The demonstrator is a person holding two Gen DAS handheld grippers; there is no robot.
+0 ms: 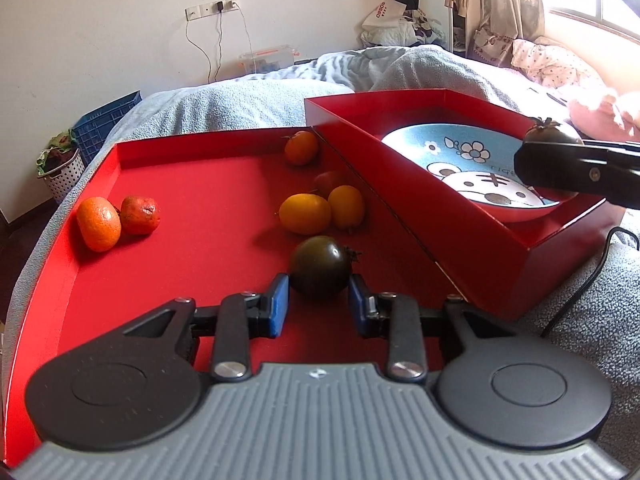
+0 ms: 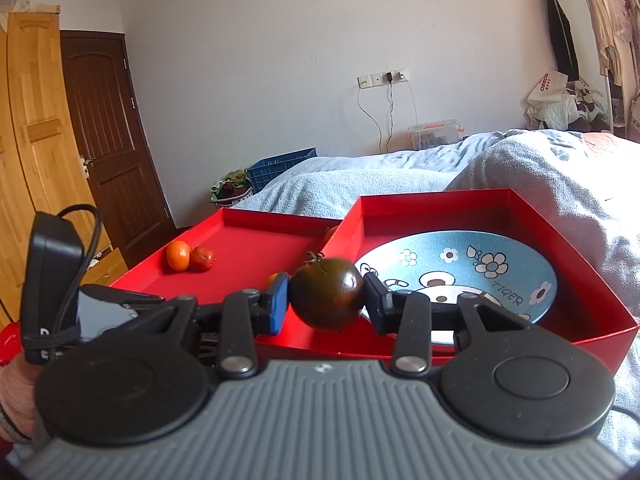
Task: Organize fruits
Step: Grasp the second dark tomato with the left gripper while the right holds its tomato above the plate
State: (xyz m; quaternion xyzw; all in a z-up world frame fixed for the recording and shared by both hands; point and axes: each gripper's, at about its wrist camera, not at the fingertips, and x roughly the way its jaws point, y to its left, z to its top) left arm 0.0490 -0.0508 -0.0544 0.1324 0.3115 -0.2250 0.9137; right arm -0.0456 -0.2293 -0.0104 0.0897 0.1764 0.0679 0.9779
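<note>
My left jaws point(image 1: 319, 304) are closed on a dark tomato point(image 1: 320, 266) resting on the floor of the shallow red tray point(image 1: 192, 184) on the bed, near the tray's right wall. Oranges point(image 1: 305, 213) lie just beyond it; two more fruits point(image 1: 98, 223) sit by the left wall. My right jaws point(image 2: 326, 300) grip a second dark tomato point(image 2: 326, 294), held above the near wall of the red box point(image 2: 592, 280) with the blue plate point(image 2: 520, 276).
</note>
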